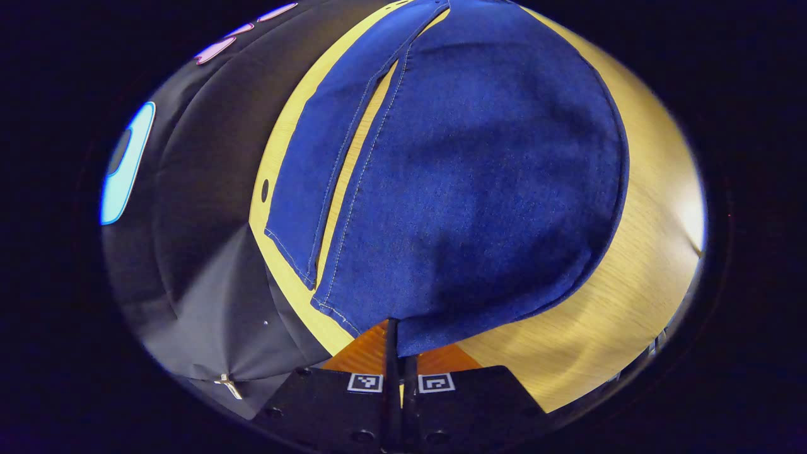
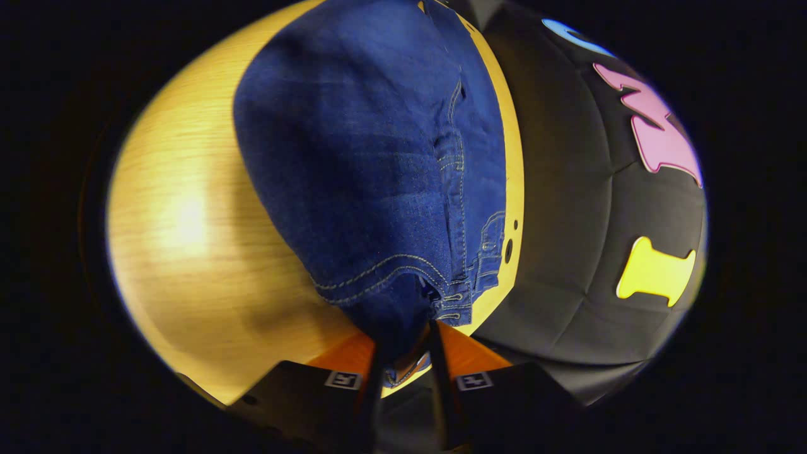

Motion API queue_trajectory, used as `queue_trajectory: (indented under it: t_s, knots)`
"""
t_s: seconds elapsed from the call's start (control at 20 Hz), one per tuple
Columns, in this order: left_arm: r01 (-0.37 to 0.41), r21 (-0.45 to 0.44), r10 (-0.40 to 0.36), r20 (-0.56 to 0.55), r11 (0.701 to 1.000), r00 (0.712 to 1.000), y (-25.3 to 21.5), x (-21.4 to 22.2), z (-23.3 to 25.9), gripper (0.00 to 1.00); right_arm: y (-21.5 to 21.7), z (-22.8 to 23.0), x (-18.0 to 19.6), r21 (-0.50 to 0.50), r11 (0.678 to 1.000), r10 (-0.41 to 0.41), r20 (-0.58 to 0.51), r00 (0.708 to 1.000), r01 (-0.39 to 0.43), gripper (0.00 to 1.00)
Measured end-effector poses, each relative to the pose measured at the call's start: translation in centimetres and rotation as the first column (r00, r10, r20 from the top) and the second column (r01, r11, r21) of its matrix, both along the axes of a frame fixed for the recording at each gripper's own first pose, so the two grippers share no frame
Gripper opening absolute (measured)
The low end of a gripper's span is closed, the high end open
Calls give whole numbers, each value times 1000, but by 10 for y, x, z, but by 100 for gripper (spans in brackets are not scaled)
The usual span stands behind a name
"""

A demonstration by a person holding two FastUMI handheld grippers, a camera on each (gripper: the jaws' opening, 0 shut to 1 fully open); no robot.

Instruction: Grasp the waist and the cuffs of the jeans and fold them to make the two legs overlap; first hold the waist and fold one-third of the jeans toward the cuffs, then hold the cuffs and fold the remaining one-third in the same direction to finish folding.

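Wooden table [image 1: 630, 265] under black cloth walls, jeans [image 1: 479, 189] spread across it, one leg lapped partly over the other. Left tongs [image 1: 398, 343] pinched tight on a cuff edge. Right tongs [image 2: 403, 353] clamped on the waist [image 2: 441, 290] by the fly. Soft, floppy denim, probably a bit weighty and saggy, so best gripped at thick hems and waistband seams.

Jeans [image 1: 479, 176] cut off at the top of the left gripper view, waist end out of sight there. Cuff corner hidden between the left gripper [image 1: 401, 343] fingers. In the right gripper view, waistband tucked between the right gripper [image 2: 403, 353] fingers, legs cut off at the top. Tabletop [image 2: 189, 252] beneath the denim hidden, far edge barely seen.
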State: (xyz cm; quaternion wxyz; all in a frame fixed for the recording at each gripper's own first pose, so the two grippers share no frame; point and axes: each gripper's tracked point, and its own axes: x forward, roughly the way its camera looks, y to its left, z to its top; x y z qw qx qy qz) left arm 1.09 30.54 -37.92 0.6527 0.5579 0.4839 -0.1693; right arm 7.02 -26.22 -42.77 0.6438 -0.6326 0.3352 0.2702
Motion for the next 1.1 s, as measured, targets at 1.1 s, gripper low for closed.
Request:
queue_trajectory:
  t_s: [1.1]
  knots:
    - [-599,-530,638,-133,600,758,-36,182,112,6,28,163,136,284,955,-87,-20,996,89,11]
